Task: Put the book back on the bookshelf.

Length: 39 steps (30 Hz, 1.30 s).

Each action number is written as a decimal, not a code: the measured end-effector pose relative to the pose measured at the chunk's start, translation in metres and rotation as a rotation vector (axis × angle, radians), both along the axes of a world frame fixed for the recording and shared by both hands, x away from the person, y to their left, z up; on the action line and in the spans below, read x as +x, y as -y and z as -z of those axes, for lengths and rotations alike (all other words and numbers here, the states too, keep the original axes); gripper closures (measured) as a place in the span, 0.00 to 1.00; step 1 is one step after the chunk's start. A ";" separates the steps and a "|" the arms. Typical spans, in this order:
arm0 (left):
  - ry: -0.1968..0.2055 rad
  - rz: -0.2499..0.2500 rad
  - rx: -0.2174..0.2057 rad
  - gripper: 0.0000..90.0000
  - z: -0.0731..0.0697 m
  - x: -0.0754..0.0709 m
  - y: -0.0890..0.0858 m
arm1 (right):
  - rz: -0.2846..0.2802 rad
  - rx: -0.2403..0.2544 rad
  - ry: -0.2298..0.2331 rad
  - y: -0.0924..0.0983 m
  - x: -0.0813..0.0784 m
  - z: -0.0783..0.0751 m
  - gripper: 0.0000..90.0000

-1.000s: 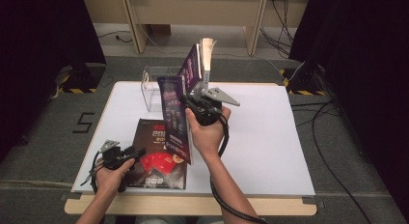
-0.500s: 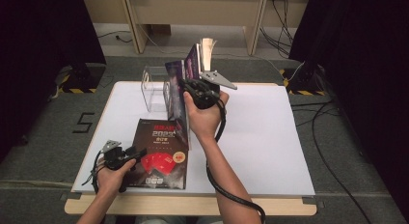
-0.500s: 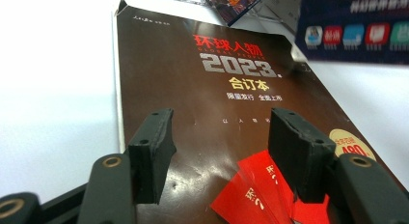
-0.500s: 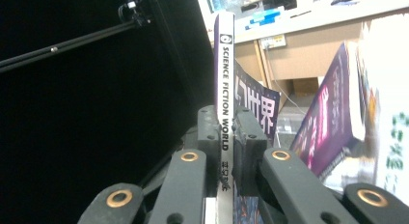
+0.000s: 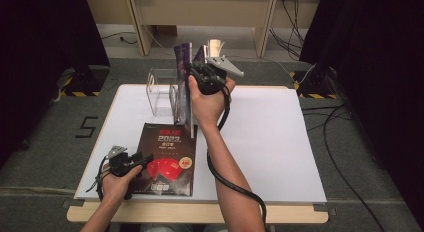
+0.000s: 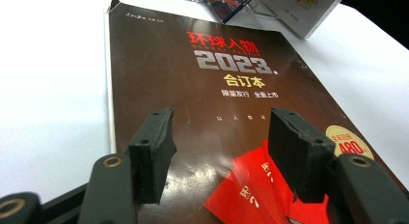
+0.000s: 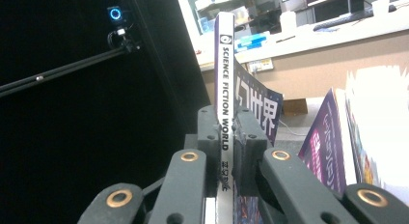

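Clearly the right tongs (image 7: pixel 225 137) pinch the thin magazine (image 7: pixel 224 64) by its spine, holding it upright above the clear rack (image 5: pixel 161 94) at the bench's far side. Light and floppy, it will likely sag unless gripped near the spine. The left tongs (image 6: pixel 221 151) hover parted over the dark book (image 6: pixel 217 84).

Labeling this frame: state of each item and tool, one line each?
Science Fiction World magazine: upright, clamped at the spine, off the table.
Dark 2023 magazine: flat on the table, closed.
Clear rack: standing on the table.
Right tool: shut on the magazine.
Left tool: open over the 2023 cover.
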<state>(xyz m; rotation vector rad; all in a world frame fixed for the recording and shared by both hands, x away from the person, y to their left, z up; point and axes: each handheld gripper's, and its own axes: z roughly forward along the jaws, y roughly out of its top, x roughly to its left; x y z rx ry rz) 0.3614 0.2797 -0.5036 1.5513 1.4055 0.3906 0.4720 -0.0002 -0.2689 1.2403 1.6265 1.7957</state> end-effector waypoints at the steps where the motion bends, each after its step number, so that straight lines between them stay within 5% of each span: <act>1: 0.000 0.000 0.002 0.46 0.000 0.000 0.000 | 0.000 0.003 -0.002 0.000 0.001 0.000 0.93; 20: 0.002 0.005 -0.006 0.46 0.000 0.000 0.001 | 0.058 0.027 0.102 -0.013 0.019 -0.013 0.93; 39: -0.001 0.013 -0.023 0.46 0.002 0.000 0.001 | 0.124 0.031 0.095 -0.035 0.065 -0.005 0.93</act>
